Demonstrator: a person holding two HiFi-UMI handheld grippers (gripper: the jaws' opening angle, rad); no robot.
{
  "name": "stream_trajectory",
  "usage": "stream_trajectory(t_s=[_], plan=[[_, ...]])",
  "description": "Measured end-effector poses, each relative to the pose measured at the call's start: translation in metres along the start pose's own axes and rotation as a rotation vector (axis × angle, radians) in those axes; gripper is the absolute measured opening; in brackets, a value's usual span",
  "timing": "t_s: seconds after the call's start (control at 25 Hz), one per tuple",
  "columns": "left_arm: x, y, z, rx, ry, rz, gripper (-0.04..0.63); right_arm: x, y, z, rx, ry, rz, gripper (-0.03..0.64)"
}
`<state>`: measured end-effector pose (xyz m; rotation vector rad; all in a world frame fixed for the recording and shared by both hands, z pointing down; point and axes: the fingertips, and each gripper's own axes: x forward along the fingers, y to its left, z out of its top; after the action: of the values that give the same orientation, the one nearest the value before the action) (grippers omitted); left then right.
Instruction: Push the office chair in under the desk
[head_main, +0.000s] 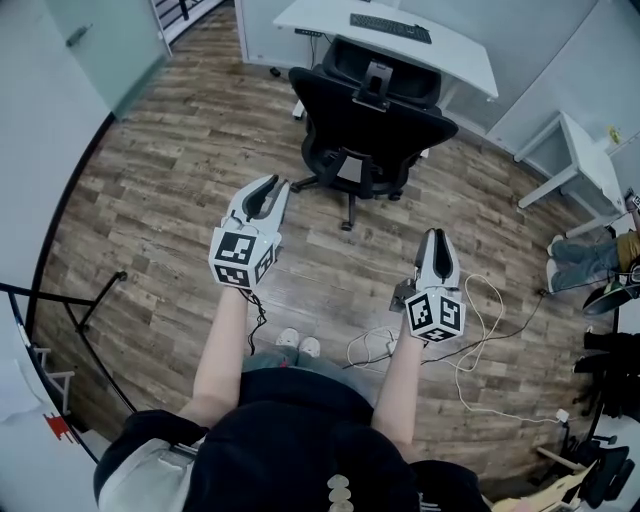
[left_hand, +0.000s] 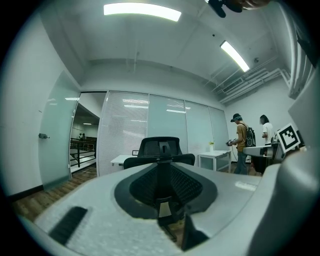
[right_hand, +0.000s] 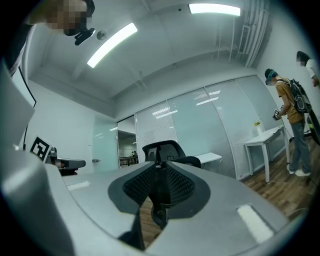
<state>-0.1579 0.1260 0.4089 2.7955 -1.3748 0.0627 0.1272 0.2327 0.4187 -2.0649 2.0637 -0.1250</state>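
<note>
– Grippers: what are they doing?

– Both are held out ahead of the person at about waist height. The left gripper (head_main: 268, 185) has its jaws a narrow slit apart with nothing between them; through the gap you see only the chair far off. The right gripper (head_main: 437, 237) is the same, barely open and empty.

– And just below them?

– Wood floor (head_main: 180, 170), with a white cable (head_main: 478, 335) looping on it under and beside the right gripper.

– Where is the office chair (head_main: 365, 140)?

– Further on, well apart from both grippers. It stands on the floor with its backrest (head_main: 385, 112) turned toward the person and its seat facing the counter (head_main: 455, 55). Its headrest meets the counter's near edge in the head view, but I judge that most of the chair stands out in the room.

– Anything on the counter?

– A keyboard (head_main: 390, 27), toward the back.

– So which step is this?

– The approach, as I read it. Nothing touches the chair yet, so the push has not begun.

– What does the next move call for?

– Walking forward past the cable, then setting both grippers against the top of the backrest, one on each side. No grasp is needed. An even push straight at the counter should keep the chair from swivelling.
</note>
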Motion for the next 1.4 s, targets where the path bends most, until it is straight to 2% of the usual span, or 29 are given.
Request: stream_trajectory(t_s=[0.28,0.72,0.96,1.4], plan=[[-0.008,-0.010,-0.011,-0.014,-0.005,0.004,0.154,-0.001,-0.011,-0.005,0.018,0.000,0.032,0.114],[0.000,-0.004,-0.021,-0.030,-0.012,0.018,0.179,0.020,-0.022,-0.009,0.021,0.001,0.044,0.149],[0.051,0.017,-0.027,-0.041,-0.016,0.000,0.190,0.067,-0.038,-0.016,0.006,0.010,0.031,0.149],[0.178,0.067,0.003,0.003,-0.043,-0.062,0.202,0.191,-0.059,-0.007,-0.005,-0.019,0.001,0.149]])
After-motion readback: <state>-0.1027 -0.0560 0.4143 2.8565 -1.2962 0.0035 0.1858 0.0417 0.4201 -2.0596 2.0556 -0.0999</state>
